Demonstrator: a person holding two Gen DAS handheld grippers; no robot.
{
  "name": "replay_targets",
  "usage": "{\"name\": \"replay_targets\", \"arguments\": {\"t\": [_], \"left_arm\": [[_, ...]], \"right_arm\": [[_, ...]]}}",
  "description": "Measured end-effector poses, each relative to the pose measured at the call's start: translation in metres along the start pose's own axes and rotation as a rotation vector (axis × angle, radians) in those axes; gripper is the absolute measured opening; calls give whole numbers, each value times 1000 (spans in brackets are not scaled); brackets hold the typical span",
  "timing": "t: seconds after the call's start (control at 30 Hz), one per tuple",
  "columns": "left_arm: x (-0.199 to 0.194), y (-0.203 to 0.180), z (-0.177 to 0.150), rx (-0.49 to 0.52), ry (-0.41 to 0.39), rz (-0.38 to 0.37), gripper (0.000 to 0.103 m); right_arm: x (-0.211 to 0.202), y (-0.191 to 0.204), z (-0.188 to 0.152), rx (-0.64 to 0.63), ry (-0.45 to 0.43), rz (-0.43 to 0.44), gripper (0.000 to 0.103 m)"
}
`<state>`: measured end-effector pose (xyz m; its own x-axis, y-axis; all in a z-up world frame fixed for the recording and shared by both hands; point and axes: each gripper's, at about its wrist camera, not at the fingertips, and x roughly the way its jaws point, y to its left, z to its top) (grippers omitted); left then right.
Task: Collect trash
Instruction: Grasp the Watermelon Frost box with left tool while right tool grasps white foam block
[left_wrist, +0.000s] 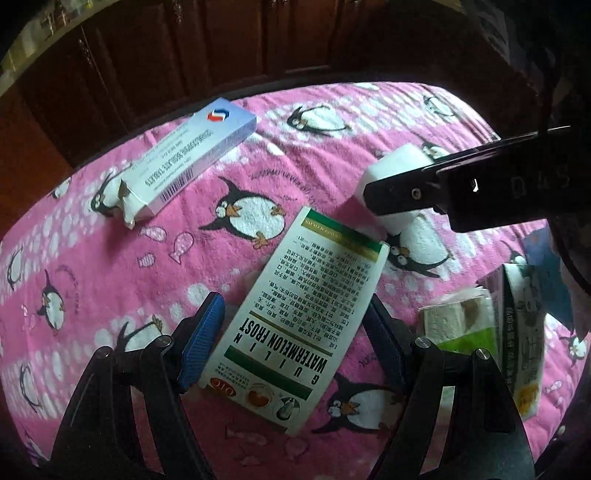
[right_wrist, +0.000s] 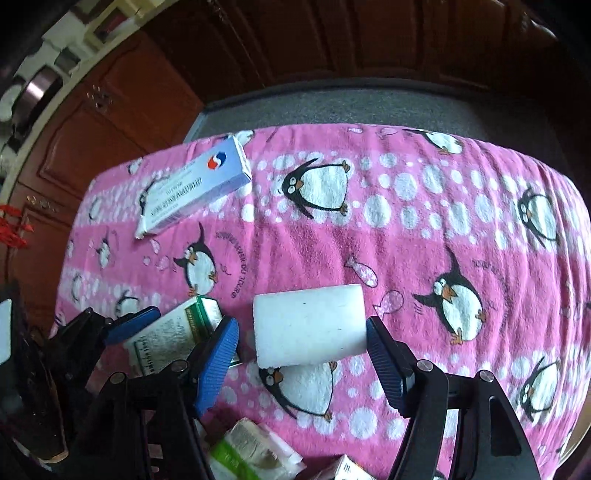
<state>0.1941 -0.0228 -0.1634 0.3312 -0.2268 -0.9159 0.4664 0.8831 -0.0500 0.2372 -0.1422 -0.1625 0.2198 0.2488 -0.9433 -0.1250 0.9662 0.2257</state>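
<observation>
**Both grippers poised over boxes on the penguin cloth**

The left gripper (left_wrist: 291, 347) is hanging over the green-and-white watermelon frost box (left_wrist: 295, 325), its blue pads (left_wrist: 203, 343) standing apart on either side of the box's long edges; the jaws are spread, and the pads appear to be clear of the cardboard, though the right-hand pad is partly hidden behind the box. The box is lying flat and closed near the middle of the pink penguin-print cloth (left_wrist: 110, 266), so nothing of its contents is showing.

The right gripper (right_wrist: 299, 354) is pointing steeply down at the white foam block (right_wrist: 308, 325). Its jaws are released, one blue pad (right_wrist: 218, 365) standing a little off the block's left end, the other just at its right end; whether that one is touching cannot be told. The block is lying on its side on the cloth, just beside the far end of the watermelon frost box.

Toward the near right corner of the cloth, a green tissue packet (left_wrist: 461, 321) is lying with its top open and pale tissues showing inside, and a white-and-green carton (left_wrist: 524, 332) is standing against it on the outer side.

Near the far left corner, well apart from everything else, a long pale-blue tablet box (left_wrist: 188, 158) is lying with its near end flap torn open; its inside is too dark to make out.
</observation>
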Motion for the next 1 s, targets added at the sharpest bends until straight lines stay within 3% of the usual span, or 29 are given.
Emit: {"name": "replay_targets", "arguments": {"t": [0.03, 0.2, 0.3, 0.67, 1.0], "left_arm": [[1, 0, 0, -5, -3, -2, 75], [-9, 6, -3, -65, -29, -19, 56], [-21, 8, -8, -108, -53, -14, 51], [-90, -13, -21, -147, -182, -9, 49], [-142, -70, -6, -50, -279, -22, 49]], "right_arm": [[2, 0, -1, -4, -1, -10, 53], [-24, -1, -9, -22, -69, 23, 47], [-54, -9, -16, -16, -125, 62, 47], [-135, -38, -65, -21, -259, 98, 47], [-172, -74, -110, 22, -309, 87, 47]]}}
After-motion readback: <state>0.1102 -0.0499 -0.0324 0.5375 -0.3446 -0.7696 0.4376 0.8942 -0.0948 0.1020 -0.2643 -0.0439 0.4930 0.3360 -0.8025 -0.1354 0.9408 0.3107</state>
